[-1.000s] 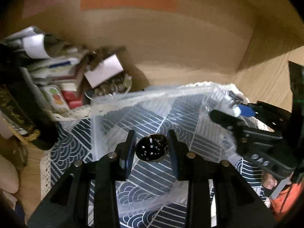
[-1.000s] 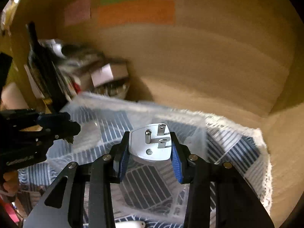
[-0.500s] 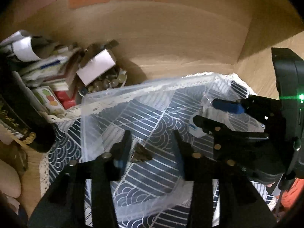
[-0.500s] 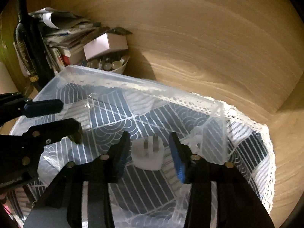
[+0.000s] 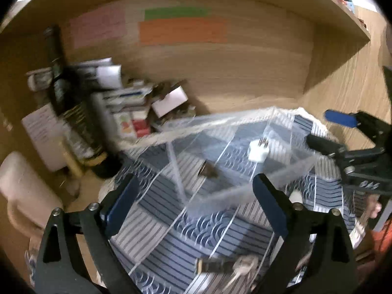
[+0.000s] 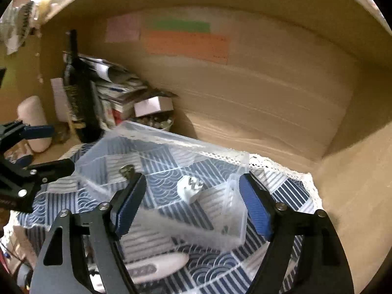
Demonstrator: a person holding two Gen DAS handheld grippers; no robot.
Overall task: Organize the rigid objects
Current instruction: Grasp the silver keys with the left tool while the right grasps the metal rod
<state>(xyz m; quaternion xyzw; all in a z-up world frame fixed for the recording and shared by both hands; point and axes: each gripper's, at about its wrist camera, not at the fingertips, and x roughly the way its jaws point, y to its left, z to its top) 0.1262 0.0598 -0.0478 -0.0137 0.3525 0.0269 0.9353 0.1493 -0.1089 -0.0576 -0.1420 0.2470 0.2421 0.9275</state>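
Plug (image 6: 189,189), white, prongs up, in bin (image 6: 171,139)

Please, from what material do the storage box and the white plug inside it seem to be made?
Storage box: it looks like thin translucent plastic, since the patterned cloth shows through its walls.
White plug: the body seems to be smooth white plastic with a slight sheen; its prongs look like metal, grey and shiny. Both views are blurred, so this is only likely.
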